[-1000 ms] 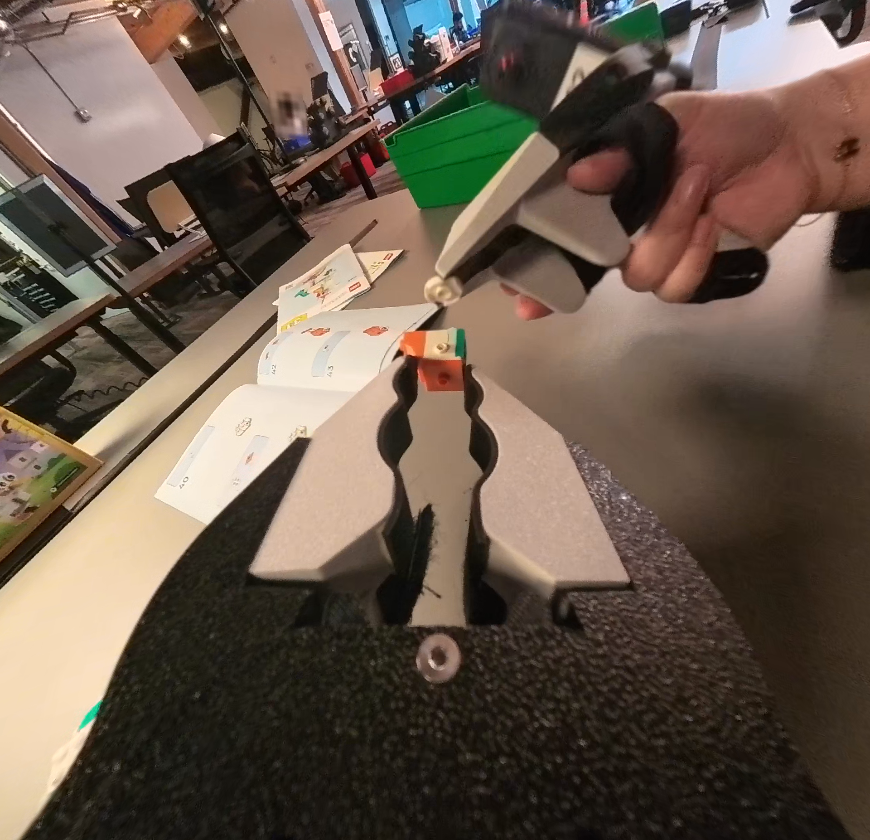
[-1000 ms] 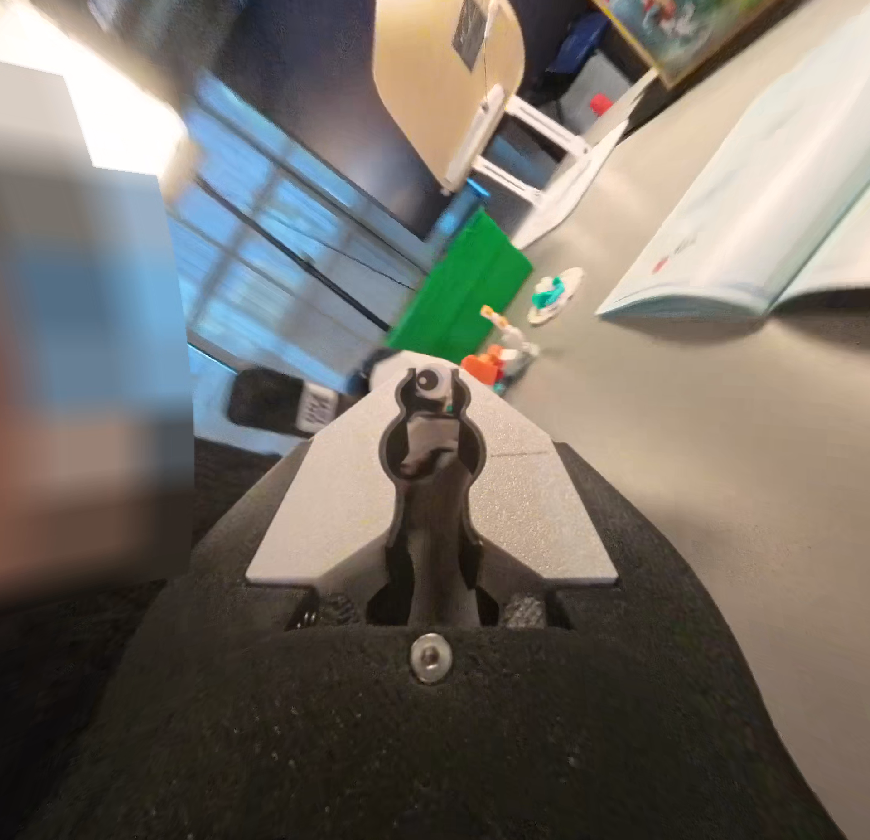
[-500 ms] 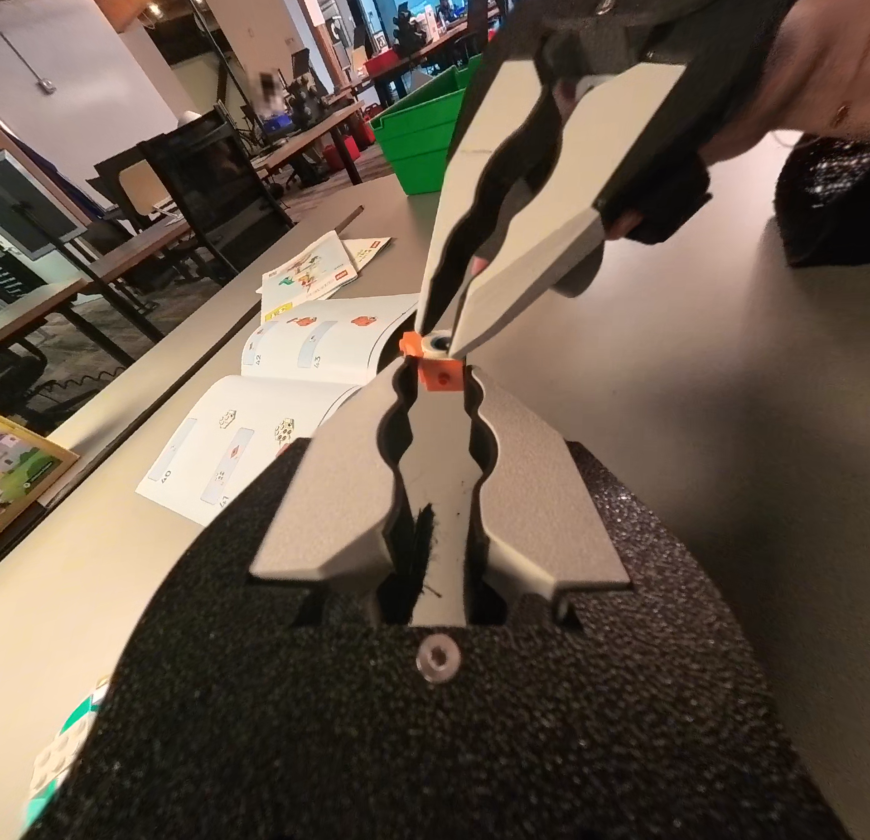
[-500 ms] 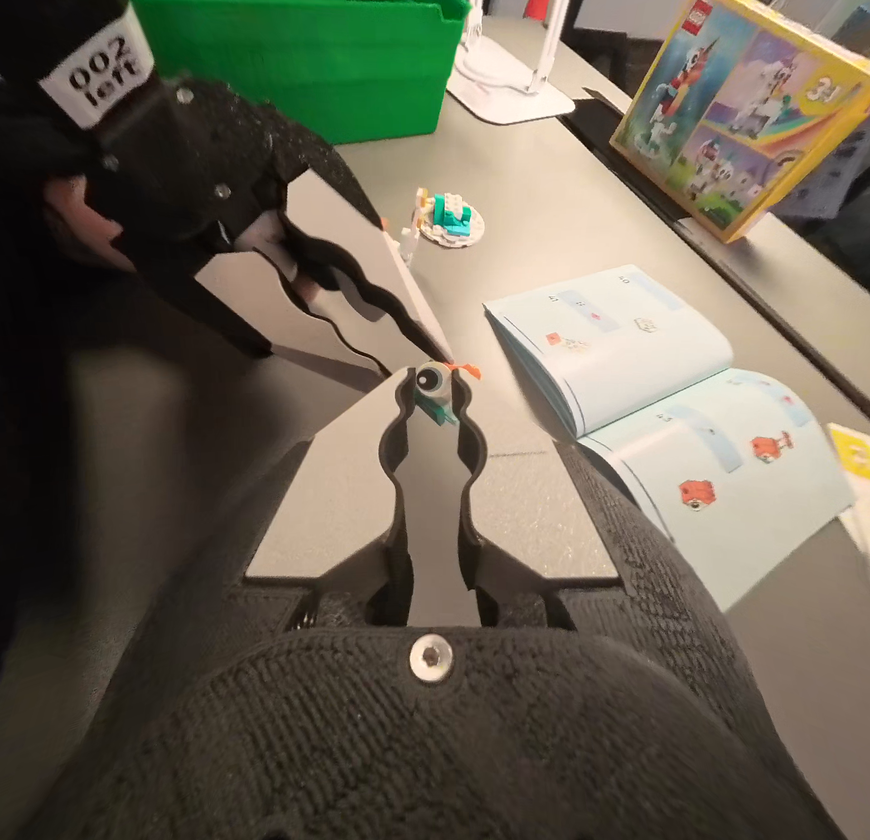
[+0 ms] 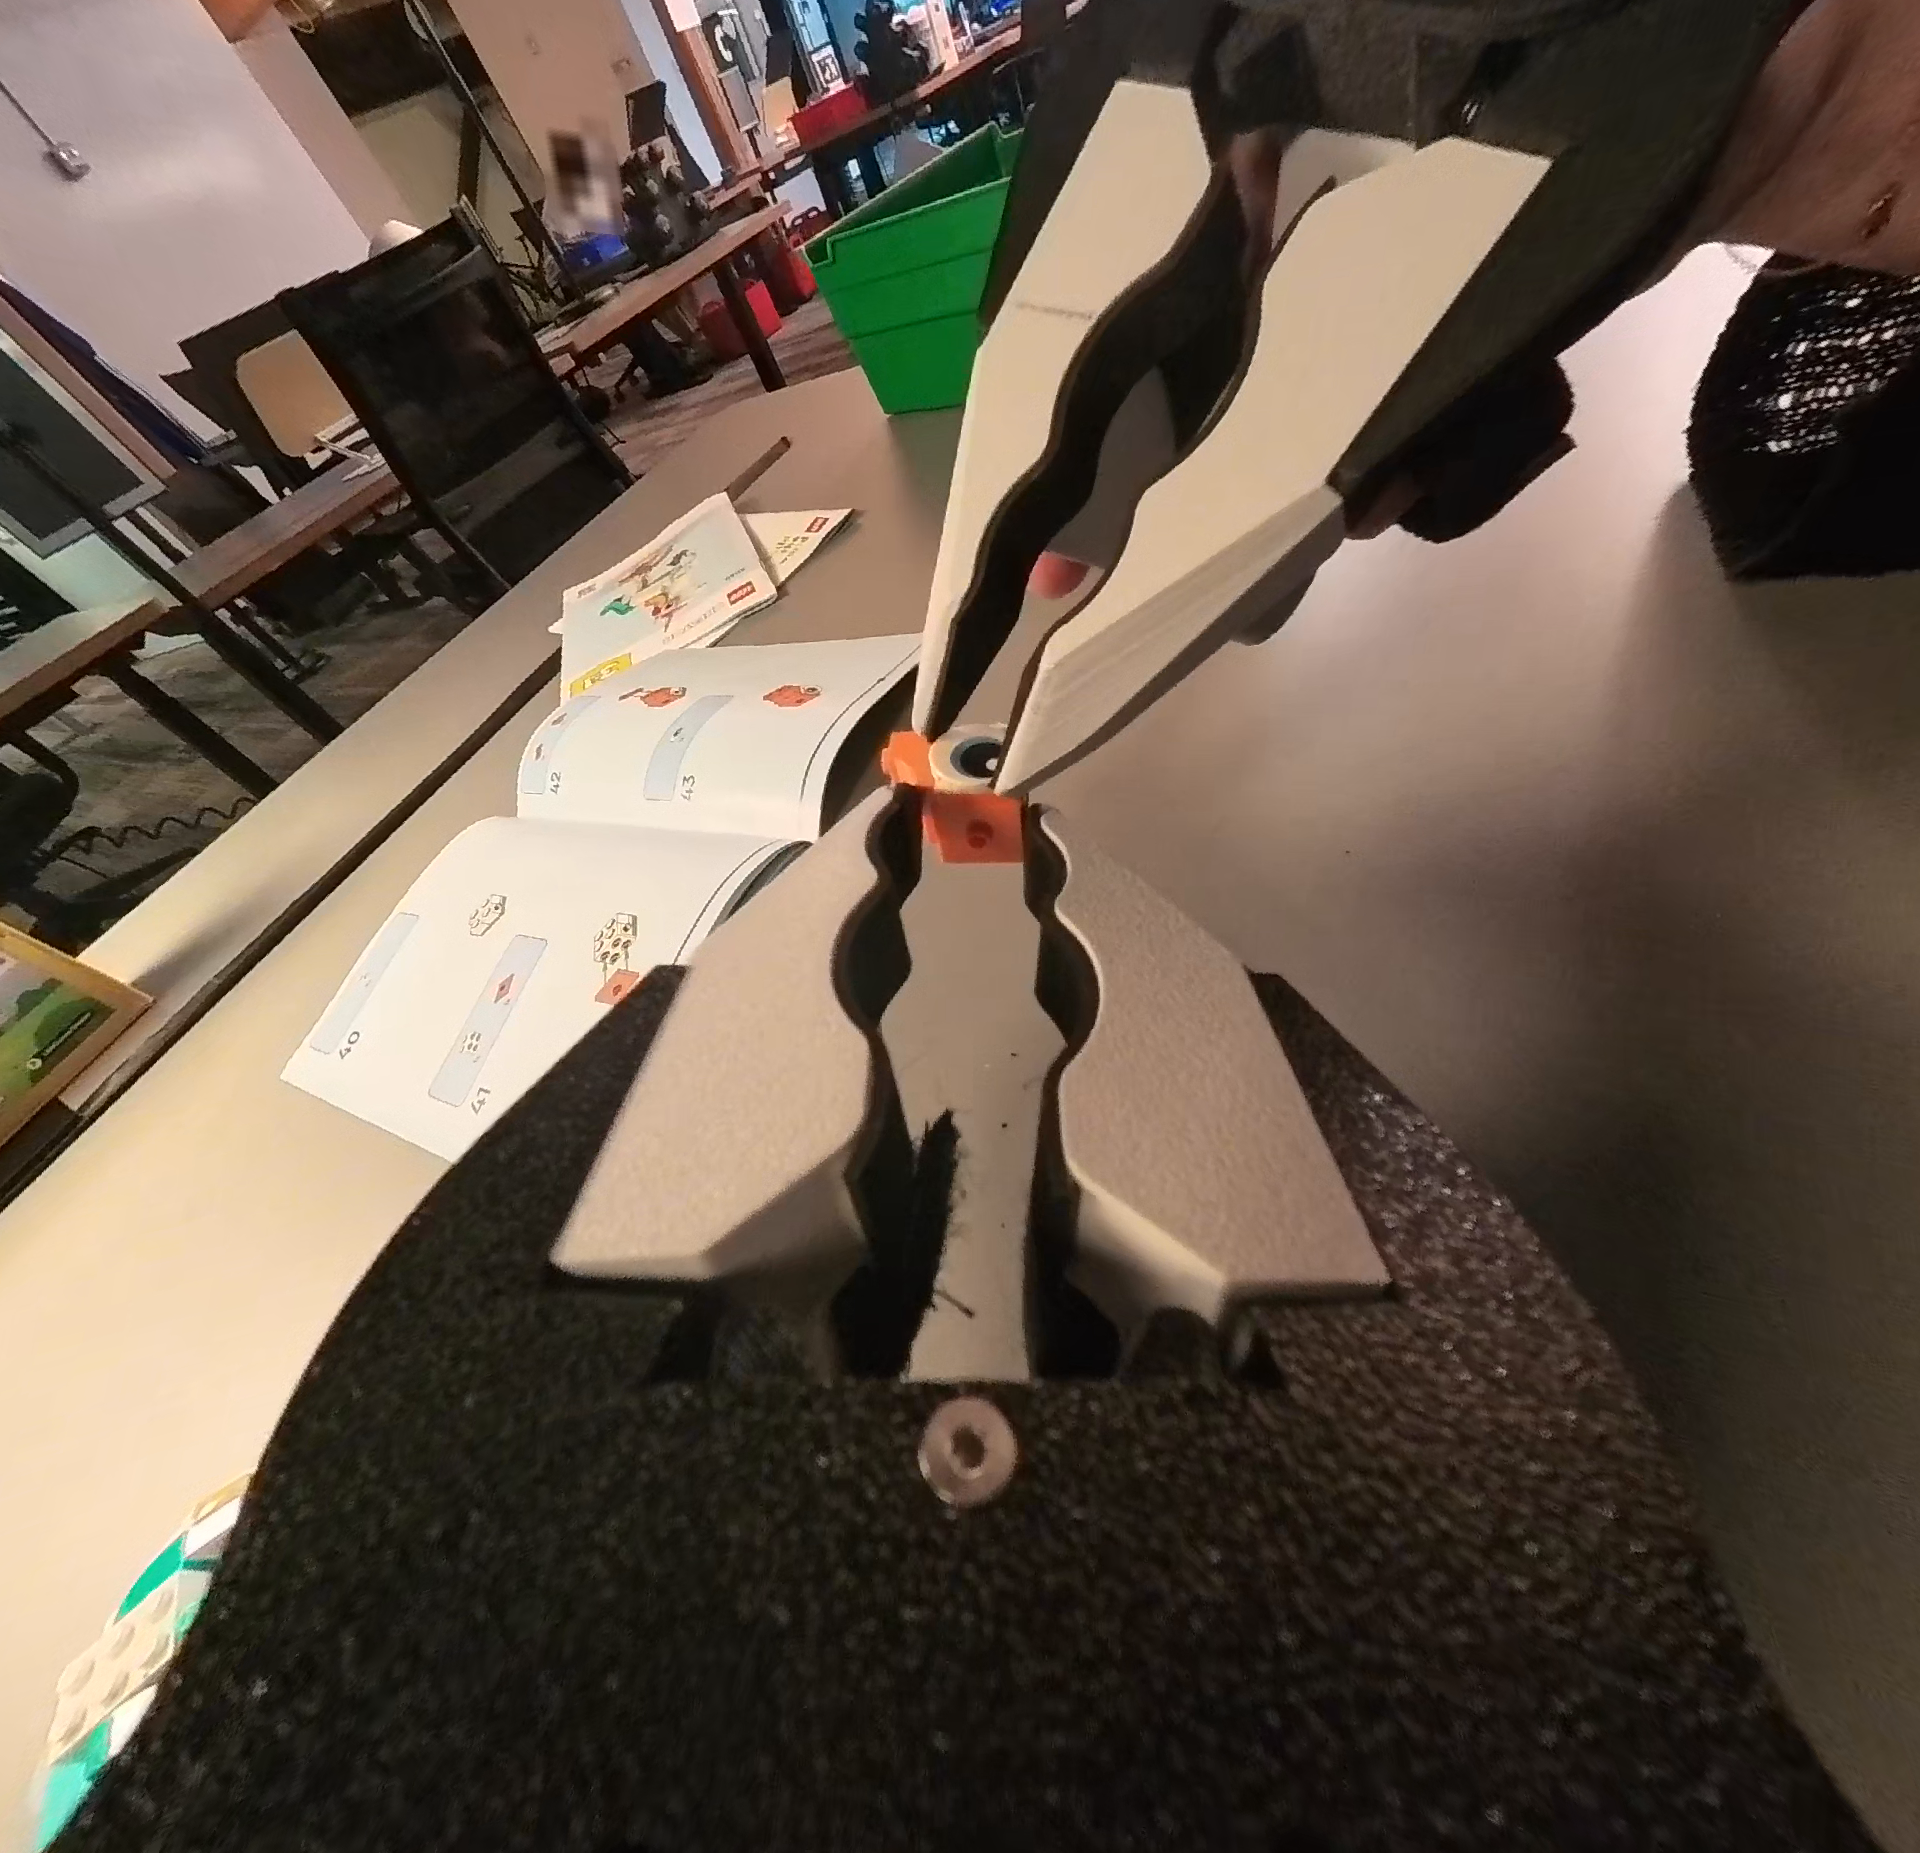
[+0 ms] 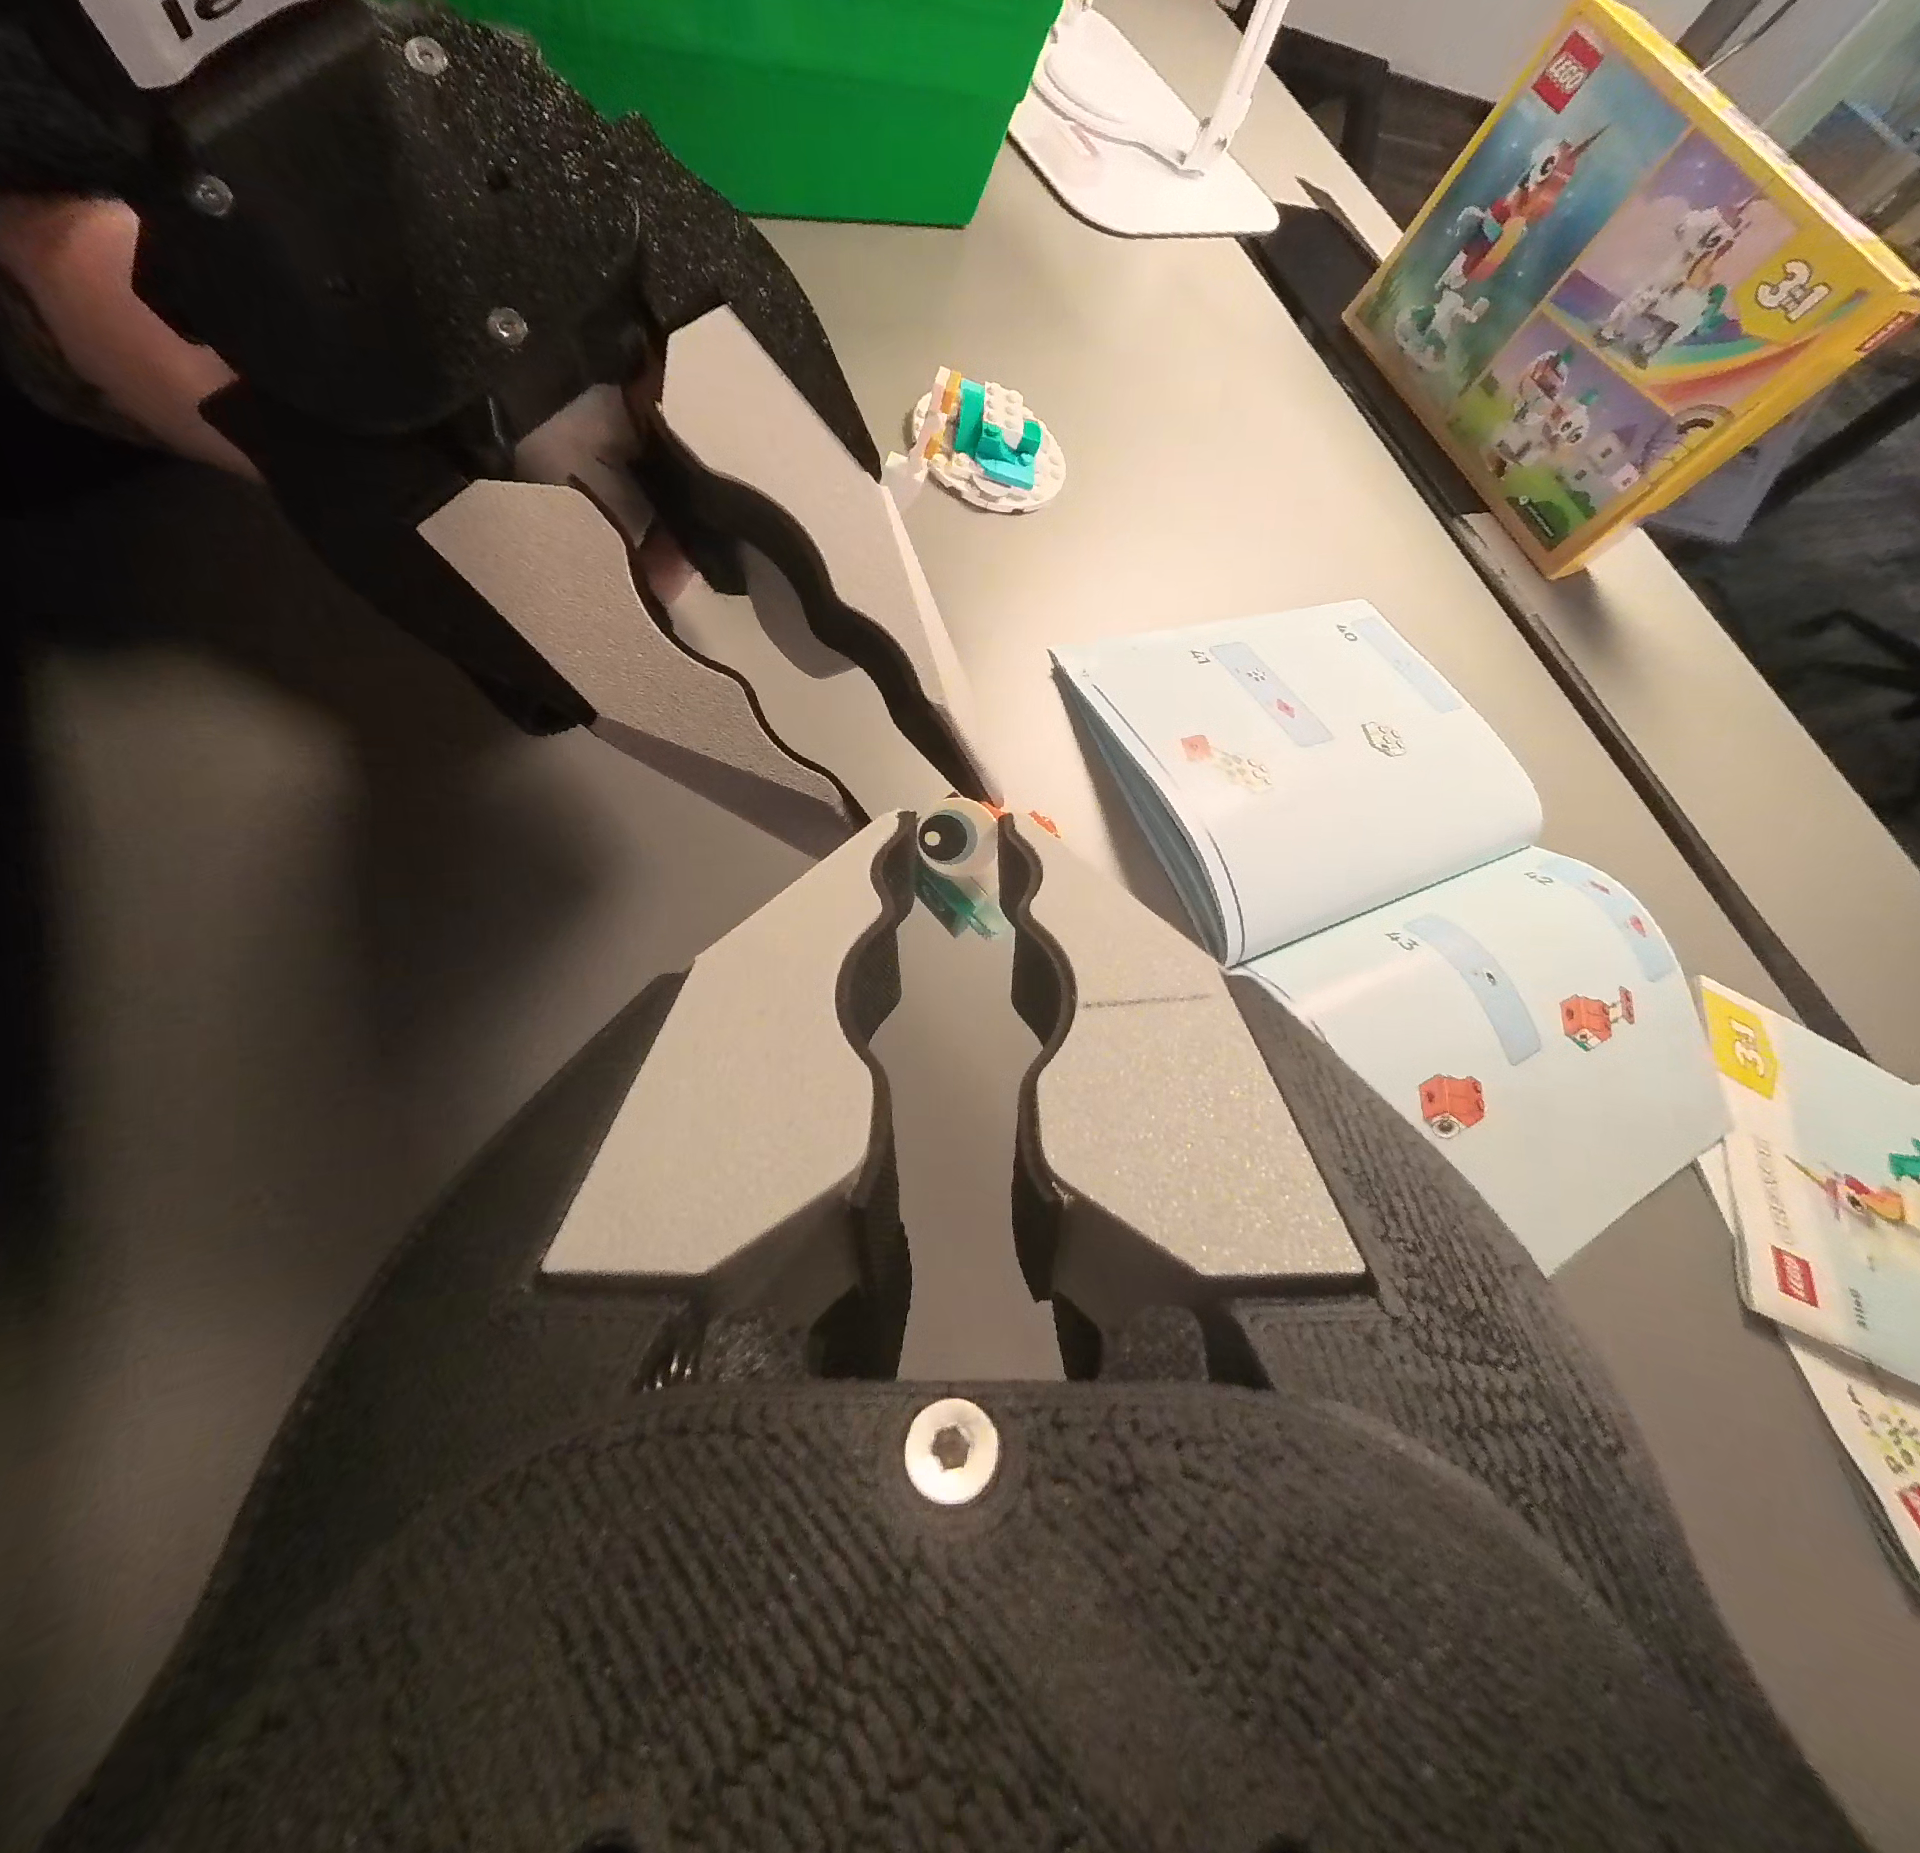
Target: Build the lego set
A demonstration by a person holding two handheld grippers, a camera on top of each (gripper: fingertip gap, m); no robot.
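Orange brick assembly [image 5: 971,835] is sitting pinched between the tips of the left gripper [image 5: 961,827], whose jaws are closed tight on it just above the grey surface [image 5: 1558,972]. Meeting it tip to tip, the right gripper [image 6: 951,853] is clamping a round eye tile [image 6: 943,837] (with a teal piece [image 6: 961,910] behind it) and pressing that tile against the orange brick assembly. Just beyond the right gripper's tips, to its right, an open instruction booklet [image 6: 1351,816] is lying flat. Farther off, a small teal-and-white build [image 6: 992,442] is resting ahead; a yellow set box [image 6: 1642,276] is standing far right, and a green bin [image 6: 727,68] is sitting farthest ahead.
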